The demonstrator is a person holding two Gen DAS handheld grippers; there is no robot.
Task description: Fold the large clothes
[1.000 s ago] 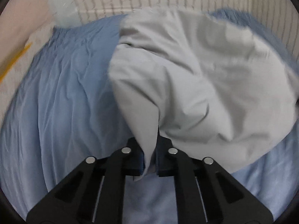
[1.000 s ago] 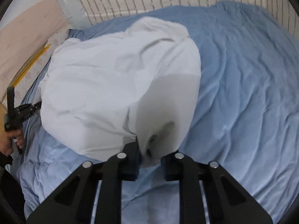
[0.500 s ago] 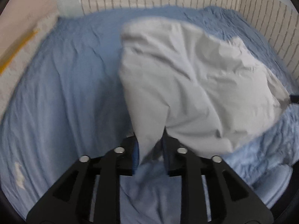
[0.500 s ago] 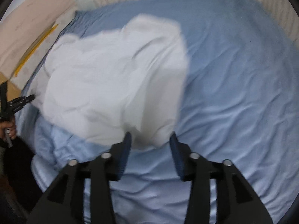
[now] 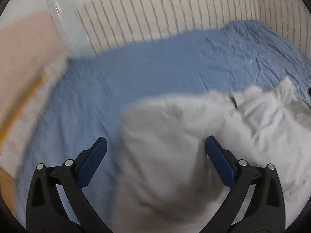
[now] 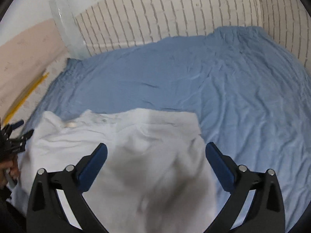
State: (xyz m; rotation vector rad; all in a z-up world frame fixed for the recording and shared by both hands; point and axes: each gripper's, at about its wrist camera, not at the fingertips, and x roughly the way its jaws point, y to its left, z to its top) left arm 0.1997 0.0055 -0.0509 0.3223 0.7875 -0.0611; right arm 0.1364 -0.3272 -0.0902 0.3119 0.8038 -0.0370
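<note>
1. Two grippers, left gripper [image 5: 155,151] and right gripper [image 6: 155,155], hang spread wide, gripping nothing.
2. White garment [image 6: 136,136] lies rumpled on the near blue bedsheet [image 6: 233,89].
3. Risk: bunched layers could set a crooked fold.

You get soft, even indoor light with no glare. Motion blur smears the white garment [image 5: 175,136] and the left edge in both views, and fisheye distortion bows the brick wall [image 6: 175,13].

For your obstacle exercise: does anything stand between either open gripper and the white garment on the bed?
Nothing visible does. The white garment lies on the blue sheet directly under the left gripper and right gripper.
</note>
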